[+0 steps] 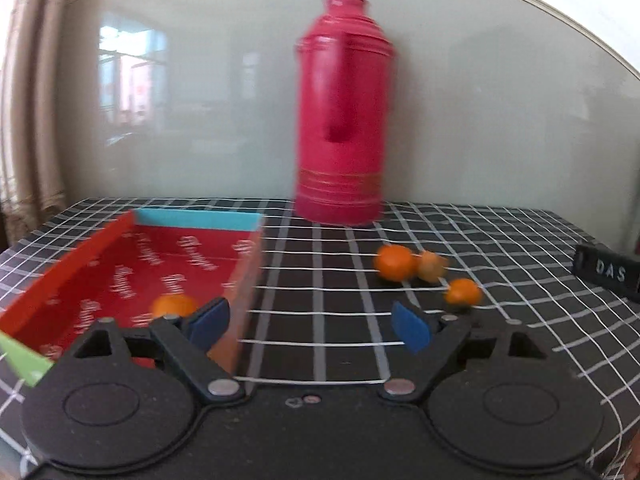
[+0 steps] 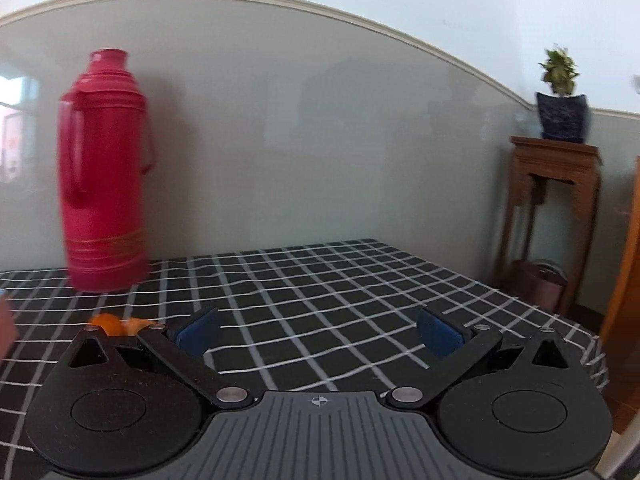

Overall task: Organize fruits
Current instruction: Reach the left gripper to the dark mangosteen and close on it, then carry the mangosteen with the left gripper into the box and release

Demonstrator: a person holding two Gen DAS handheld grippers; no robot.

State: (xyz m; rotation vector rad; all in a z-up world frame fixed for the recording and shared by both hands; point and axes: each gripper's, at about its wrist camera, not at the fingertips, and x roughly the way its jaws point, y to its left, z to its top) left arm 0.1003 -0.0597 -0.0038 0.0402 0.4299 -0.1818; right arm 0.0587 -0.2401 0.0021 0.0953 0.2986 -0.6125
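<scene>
I'm working in a home: a checked tablecloth (image 2: pixel 320 300) with a red thermos (image 2: pixel 104 172) on it, curtains (image 1: pixel 28 100) left of the thermos, a potted plant (image 2: pixel 562 96) on a wooden stand (image 2: pixel 556 208) to its right.

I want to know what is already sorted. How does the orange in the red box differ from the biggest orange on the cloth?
The orange in the box lies inside the red box, alone, partly hidden by the left gripper. The biggest orange lies on the checked cloth, outside the box, beside a paler fruit; blur hides whether they touch. Both are round and orange, and no gripper holds them.
</scene>
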